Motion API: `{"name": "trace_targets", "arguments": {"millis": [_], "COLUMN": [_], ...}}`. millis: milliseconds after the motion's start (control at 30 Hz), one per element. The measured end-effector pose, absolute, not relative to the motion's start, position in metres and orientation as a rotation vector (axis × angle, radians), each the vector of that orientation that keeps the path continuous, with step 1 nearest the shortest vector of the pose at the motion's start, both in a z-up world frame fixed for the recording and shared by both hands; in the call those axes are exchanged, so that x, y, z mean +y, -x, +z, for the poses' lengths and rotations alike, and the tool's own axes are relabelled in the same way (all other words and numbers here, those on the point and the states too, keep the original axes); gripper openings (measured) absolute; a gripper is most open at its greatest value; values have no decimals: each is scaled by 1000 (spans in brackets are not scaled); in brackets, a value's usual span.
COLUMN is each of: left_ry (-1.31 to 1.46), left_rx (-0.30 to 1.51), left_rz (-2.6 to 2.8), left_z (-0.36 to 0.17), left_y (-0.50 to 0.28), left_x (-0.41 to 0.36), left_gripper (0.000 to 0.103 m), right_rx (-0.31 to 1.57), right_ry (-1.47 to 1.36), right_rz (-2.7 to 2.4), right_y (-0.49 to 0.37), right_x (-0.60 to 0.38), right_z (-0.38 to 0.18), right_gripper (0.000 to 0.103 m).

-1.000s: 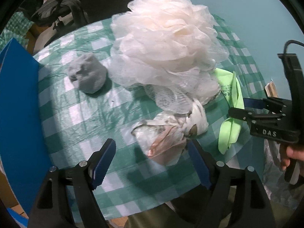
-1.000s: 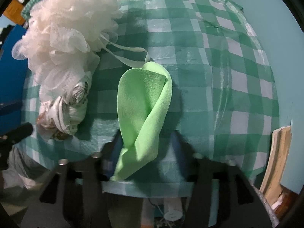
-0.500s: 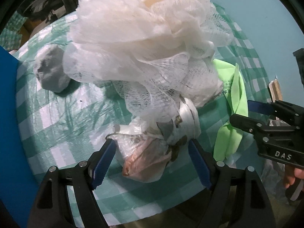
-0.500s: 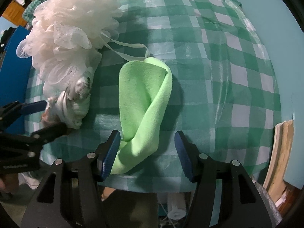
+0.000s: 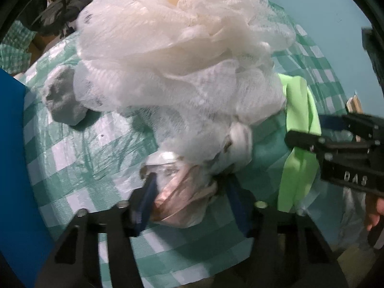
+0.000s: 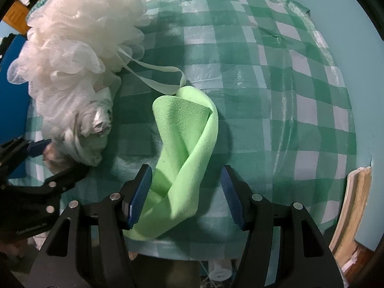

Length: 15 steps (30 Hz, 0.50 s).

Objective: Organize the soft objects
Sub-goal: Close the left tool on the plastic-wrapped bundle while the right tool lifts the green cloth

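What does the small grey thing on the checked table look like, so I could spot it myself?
Start at the round table with the green-and-white checked cloth, then find the big cream mesh bath pouf. Tucked at its edge, toward the blue panel, sits a grey lump. It alone is dull, solid and rounded, neither frilly nor bright.

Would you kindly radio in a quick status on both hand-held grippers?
Left hand-held gripper closing on crumpled plastic bag. Right hand-held gripper open, straddling green cloth. Mesh loofah overhangs the bag.
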<state>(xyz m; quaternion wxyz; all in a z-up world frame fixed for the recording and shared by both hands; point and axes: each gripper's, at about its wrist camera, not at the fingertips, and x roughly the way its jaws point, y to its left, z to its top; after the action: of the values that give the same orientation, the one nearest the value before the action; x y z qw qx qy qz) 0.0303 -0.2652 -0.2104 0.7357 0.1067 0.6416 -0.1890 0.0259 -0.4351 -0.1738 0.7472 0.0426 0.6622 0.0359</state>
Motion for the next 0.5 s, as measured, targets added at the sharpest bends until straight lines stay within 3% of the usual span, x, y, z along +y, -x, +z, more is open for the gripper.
{"name": "trace_targets", "arguments": {"millis": [133,233,300,333,500], "left_ry": [-203,-184,-174,-170,-164], "left_rx": [1420,1426,1428,1429,1415], "left_rz": [-420,-410,-406,-406,-414], "left_z": [-210,-211,-211,-210,-206], "left_y": [-25,-21,-17,-15,-3], "left_x": [-254,-246,-241,-238,-218], "left_gripper": [38,34,30,29,23], "right_rx": [1440,1427,1420,1422,1405], "right_ry": [-58,-3,-11,-10,-36], "right_rz": [61,31,41,42,67], "right_y": [-27,-25,-23,-22,-10], "right_x": [-423,-414,-410,-408,-399], "right_z": [-175,-174,-172,-172,-168], "right_gripper": [61,42,20,15,11]}}
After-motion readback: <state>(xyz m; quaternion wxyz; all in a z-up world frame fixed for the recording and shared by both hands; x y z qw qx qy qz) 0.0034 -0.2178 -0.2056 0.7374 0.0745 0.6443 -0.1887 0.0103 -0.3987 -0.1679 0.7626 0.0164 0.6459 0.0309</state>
